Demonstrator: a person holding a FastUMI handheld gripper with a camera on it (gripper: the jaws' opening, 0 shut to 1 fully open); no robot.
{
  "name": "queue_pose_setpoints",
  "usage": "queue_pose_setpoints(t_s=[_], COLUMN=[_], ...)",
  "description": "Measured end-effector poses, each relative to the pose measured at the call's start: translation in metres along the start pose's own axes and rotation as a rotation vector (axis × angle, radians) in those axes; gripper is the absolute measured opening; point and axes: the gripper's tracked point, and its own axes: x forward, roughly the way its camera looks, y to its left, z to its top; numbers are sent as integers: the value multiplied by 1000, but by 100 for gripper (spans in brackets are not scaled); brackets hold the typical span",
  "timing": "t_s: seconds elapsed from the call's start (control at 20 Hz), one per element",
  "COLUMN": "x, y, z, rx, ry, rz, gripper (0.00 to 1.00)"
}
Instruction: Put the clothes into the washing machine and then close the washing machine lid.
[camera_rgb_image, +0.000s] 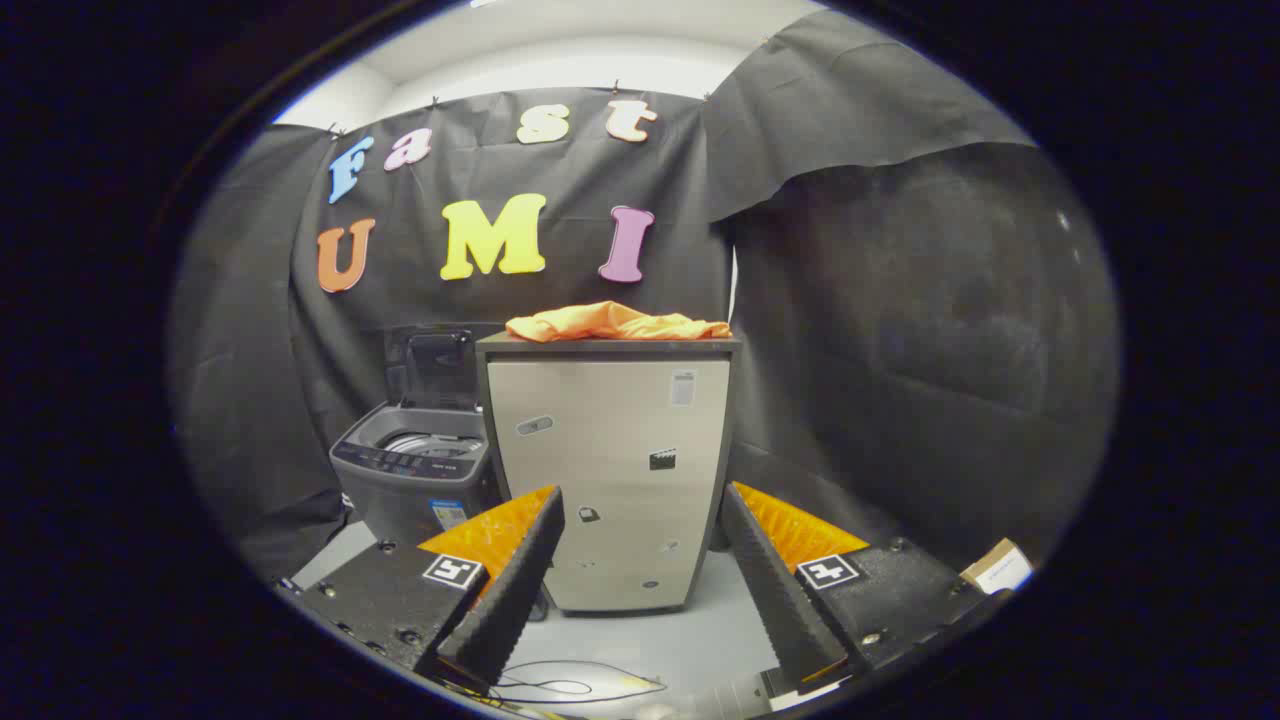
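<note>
Booth wall (900, 330) is black cloth, wrapping round behind and to the right of everything. Grey floor (690, 640) below.

Biggest item ahead: a tall beige cabinet (610, 470) with a dark top, standing upright straight beyond my fingers, a few small stickers on its front. It sits framed in the gap between the two fingers.

Washing machine (415, 470) is just left of the cabinet, touching or very nearly touching its side, can't tell which. Grey top-loader, lower than the cabinet. Its lid (432, 368) is up, leaning back toward the wall, drum opening exposed.

Clothes (615, 323): one orange garment, crumpled flat on the cabinet top, spread across most of its width. Not in the machine.

My gripper (640, 570) is released, fingers spread wide, nothing between them, well short of the cabinet and below the garment.

Small cardboard box (995, 565) off to the right near the wall. Thin cable (570, 685) looped on the floor just by the fingertips.
</note>
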Motion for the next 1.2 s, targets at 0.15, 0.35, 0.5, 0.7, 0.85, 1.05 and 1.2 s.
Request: queue_pose_setpoints(t_s=[0.15, 0.35, 0.5, 0.7, 0.85, 1.05, 1.2], x=[-4, -7, -10, -11, -12, -16, -14], y=[-2, -2, -1, -1, 0, -1, 0], z=[1, 1, 3, 3, 2, 6, 20], rx=[7, 14, 16, 27, 28, 33, 27], ry=[-1, 0, -11, -11, -5, -6, -15], rz=[-8, -9, -14, -27, -38, -66, -88], gripper=[99, 100, 99, 99, 99, 99, 100])
